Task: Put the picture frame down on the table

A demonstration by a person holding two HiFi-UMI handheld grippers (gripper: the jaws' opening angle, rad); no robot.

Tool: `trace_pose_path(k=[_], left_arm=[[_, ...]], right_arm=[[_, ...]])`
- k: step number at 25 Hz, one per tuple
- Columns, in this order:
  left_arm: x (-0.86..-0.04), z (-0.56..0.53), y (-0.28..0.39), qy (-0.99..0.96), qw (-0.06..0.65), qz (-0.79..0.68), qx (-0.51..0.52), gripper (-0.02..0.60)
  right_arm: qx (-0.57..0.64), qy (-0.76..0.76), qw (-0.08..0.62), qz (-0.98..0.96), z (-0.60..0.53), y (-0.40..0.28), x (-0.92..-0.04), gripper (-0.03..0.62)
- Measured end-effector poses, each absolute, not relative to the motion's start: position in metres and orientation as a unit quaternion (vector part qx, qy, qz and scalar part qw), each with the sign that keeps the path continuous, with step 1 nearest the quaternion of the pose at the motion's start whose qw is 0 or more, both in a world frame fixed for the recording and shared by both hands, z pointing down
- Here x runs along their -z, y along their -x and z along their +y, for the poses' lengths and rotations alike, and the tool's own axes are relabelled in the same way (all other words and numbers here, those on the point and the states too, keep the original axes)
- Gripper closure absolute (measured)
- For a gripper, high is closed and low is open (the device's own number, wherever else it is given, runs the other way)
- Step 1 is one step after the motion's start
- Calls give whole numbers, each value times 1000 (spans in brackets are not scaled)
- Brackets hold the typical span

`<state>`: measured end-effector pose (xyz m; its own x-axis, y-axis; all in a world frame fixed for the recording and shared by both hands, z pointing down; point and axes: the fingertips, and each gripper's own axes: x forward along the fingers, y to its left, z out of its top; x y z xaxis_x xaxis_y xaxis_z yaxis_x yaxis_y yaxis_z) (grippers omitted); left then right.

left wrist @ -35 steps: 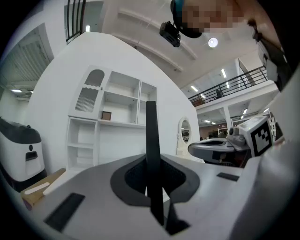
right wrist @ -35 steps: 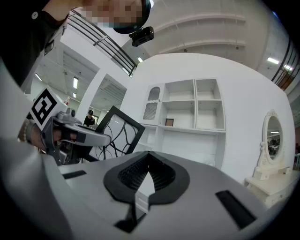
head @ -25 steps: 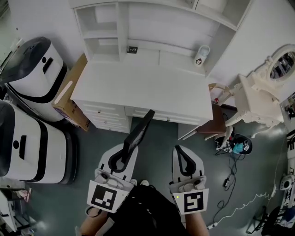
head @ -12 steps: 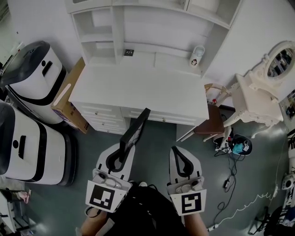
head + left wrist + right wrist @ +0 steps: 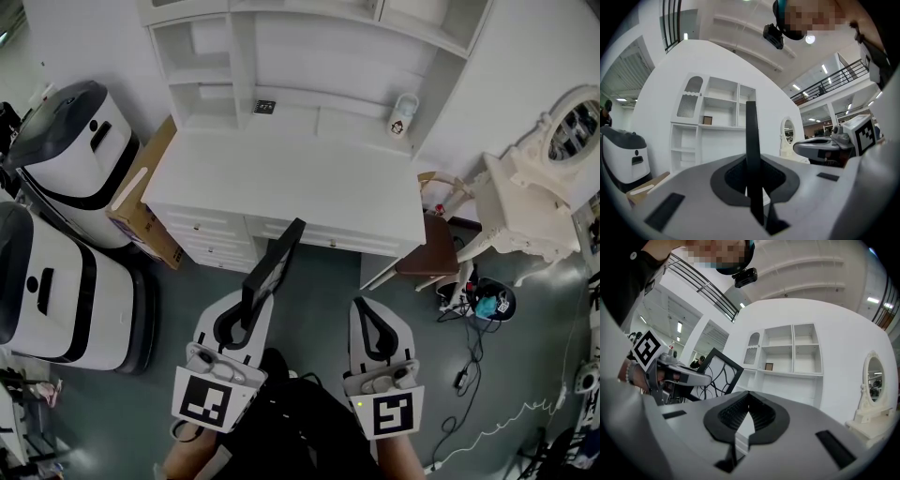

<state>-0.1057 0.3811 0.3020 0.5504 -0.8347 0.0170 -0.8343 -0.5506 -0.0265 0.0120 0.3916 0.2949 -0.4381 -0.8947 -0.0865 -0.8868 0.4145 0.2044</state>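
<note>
black picture frame (image 5: 273, 265), white table (image 5: 281, 183)

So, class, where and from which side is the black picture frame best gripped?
Probably its thin near border, approached from the person's side, as the left hand-held gripper does: the picture frame stands edge-on, so jaws close across its flat faces.

White desk (image 5: 281, 183): stood on the grey floor (image 5: 328, 281), backed by a white shelf unit (image 5: 281, 47). A small dark frame (image 5: 264, 107) and a white mug (image 5: 403, 114) were kept on its low back ledge. A cardboard box (image 5: 141, 202), two white machines (image 5: 70, 159) and loose cables (image 5: 466, 361) were found on the floor.
</note>
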Motion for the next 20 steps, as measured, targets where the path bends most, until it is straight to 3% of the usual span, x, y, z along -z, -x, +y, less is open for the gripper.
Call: trace_pose_path(k=[20], left_arm=[[-311, 295, 91, 890, 8, 456, 13, 554]], right_arm=[[92, -550, 27, -829, 316, -35, -308, 592]])
